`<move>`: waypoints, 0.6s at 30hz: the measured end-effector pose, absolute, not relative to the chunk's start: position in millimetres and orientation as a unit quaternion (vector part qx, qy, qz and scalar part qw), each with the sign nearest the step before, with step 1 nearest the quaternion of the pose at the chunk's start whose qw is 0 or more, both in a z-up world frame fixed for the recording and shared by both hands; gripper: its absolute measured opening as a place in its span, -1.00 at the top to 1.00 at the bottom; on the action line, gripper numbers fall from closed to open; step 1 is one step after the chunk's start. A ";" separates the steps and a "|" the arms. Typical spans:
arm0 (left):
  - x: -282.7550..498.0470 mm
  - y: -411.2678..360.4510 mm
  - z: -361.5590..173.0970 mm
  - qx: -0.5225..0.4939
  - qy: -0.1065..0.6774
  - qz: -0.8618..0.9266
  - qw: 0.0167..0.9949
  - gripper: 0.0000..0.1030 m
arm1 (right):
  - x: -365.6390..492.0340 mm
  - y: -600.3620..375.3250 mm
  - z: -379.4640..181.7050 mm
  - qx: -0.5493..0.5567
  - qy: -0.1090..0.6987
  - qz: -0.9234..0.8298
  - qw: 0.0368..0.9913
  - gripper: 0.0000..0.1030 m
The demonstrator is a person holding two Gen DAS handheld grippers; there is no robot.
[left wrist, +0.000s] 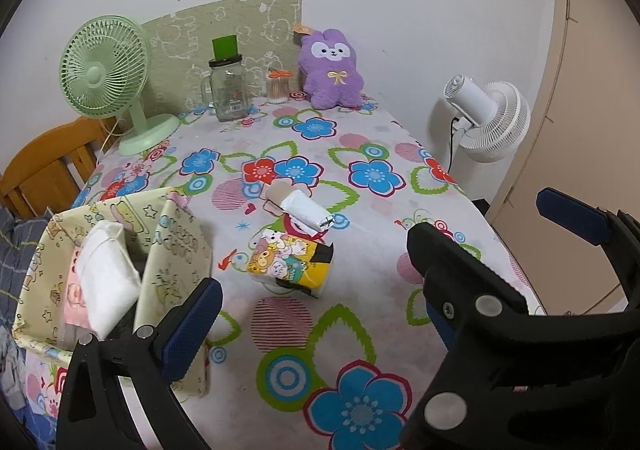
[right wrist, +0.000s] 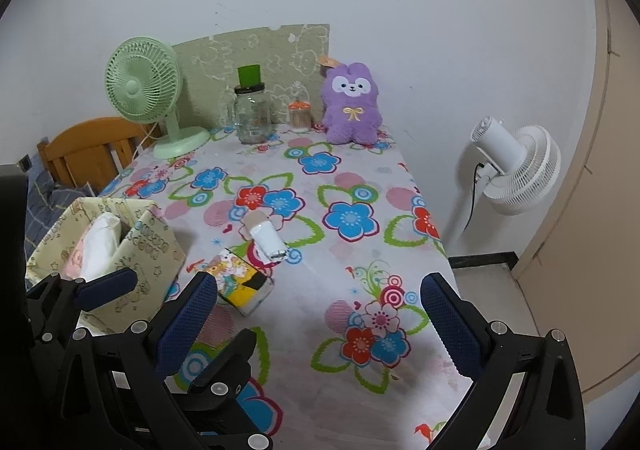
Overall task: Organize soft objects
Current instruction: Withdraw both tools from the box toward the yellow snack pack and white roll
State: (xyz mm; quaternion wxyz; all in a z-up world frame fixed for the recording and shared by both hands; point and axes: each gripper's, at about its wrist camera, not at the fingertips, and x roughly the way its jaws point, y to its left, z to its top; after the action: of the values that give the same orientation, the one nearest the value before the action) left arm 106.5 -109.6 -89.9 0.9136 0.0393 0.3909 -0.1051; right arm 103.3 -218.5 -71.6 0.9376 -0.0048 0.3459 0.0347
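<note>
Both tools [left wrist: 316, 314] [right wrist: 324, 314] agape, empty.

Soft, even indoor light, faint shadows, sharp centre, strong fisheye bending and dark vignetted corners

Domestic room, likely a bedroom: flowered tabletop [right wrist: 320, 290] ahead of the claw, purple plush toy [right wrist: 351, 104] and green desk fan [right wrist: 142, 84] beyond, bedding [right wrist: 44, 186] leftward.
</note>
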 end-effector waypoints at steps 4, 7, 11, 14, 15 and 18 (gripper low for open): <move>112.3 -113.9 -95.4 0.038 0.396 -0.108 0.911 -0.99 | 109.9 -224.5 -78.5 0.004 0.354 0.037 0.934 -1.00; 117.0 -116.2 -100.0 0.038 0.400 -0.107 0.909 -0.99 | 115.0 -227.0 -84.2 0.009 0.359 0.040 0.932 -1.00; 123.3 -119.6 -107.7 0.040 0.407 -0.105 0.907 -0.99 | 122.5 -229.6 -92.0 0.011 0.364 0.040 0.931 -1.00; 128.9 -121.8 -113.7 0.038 0.414 -0.104 0.904 -0.99 | 126.5 -231.6 -97.1 0.010 0.365 0.032 0.930 -1.00; 130.5 -122.1 -115.5 0.038 0.415 -0.105 0.903 -0.99 | 128.4 -232.2 -99.1 0.010 0.366 0.030 0.930 -1.00; 136.0 -122.8 -121.2 0.035 0.416 -0.100 0.903 -0.99 | 135.3 -233.3 -104.8 0.011 0.373 0.031 0.927 -1.00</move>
State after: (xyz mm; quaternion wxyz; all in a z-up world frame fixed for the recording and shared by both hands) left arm 136.0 -122.8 -121.2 0.9030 0.0350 0.4165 -0.0998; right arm 135.3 -233.3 -104.8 0.9272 0.0110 0.3731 0.0306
